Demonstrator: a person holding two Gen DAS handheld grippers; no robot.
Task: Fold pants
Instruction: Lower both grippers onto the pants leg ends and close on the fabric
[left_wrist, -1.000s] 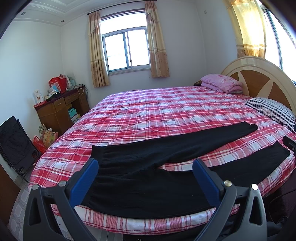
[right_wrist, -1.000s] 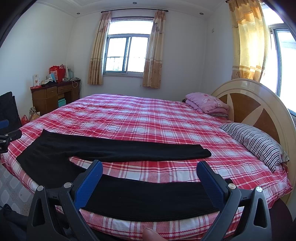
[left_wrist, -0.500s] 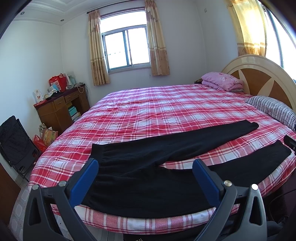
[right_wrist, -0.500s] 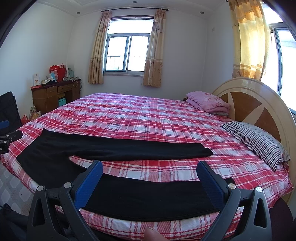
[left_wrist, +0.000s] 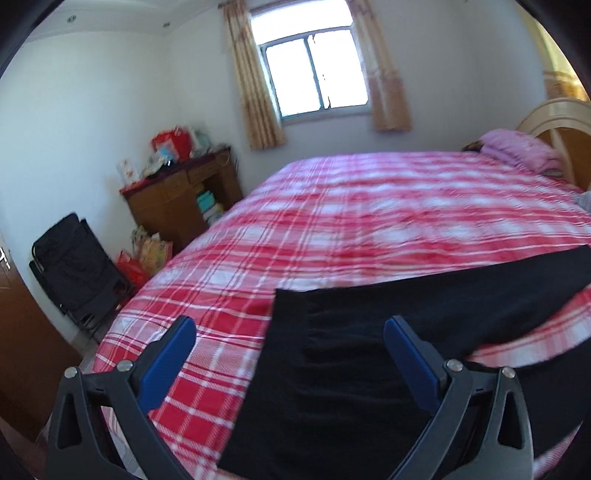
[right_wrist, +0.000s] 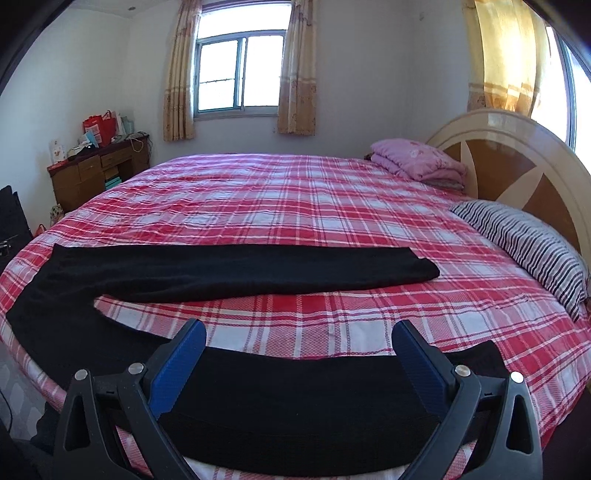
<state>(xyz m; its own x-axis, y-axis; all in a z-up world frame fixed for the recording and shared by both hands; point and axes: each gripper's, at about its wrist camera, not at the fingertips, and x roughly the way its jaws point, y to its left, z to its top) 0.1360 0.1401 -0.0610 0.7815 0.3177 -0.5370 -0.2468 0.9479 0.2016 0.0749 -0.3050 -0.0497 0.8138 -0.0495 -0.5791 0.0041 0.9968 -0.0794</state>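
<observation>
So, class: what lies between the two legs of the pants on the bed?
Only bare plaid bedsheet separates the two legs of the pants; nothing else sits in that gap. The right wrist view shows it best.

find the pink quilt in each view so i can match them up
Left wrist: the pink quilt sits at the far right edge, upper part of the picture, against the headboard.
Right wrist: the quilt lies right of centre, upper middle, at the head of the bed just left of the headboard.
Shared landmark: the curtained window on the back wall, left of the quilt in both.
</observation>
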